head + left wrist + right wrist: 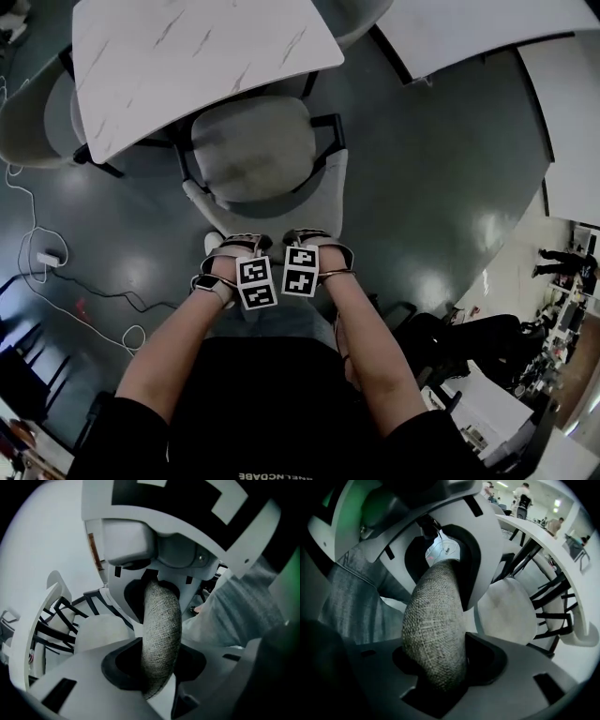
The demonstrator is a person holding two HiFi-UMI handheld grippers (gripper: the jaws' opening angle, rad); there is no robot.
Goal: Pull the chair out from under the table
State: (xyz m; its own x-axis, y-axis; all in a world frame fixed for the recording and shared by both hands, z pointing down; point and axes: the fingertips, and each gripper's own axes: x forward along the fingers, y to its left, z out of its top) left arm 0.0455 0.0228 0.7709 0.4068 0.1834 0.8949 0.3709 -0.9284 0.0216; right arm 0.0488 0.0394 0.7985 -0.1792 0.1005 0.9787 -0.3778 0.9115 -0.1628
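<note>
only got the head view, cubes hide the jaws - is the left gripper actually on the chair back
observer: yes, the left gripper has its jaws closed on the backrest rim, with grey woven fabric pinched between them.
operator: right one too
observer: same. the right gripper clamps that backrest rim, which fills its gap.
operator: anything else caught in there
observer: no, only the fabric shows between the jaws in both gripper views.

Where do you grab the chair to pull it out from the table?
Grab the padded top rim of the backrest, coming down from above on the side away from the table. The chair has its seat partly tucked under the tabletop, so that rounded rim is nearest. The left gripper and right gripper pinch it there.
</note>
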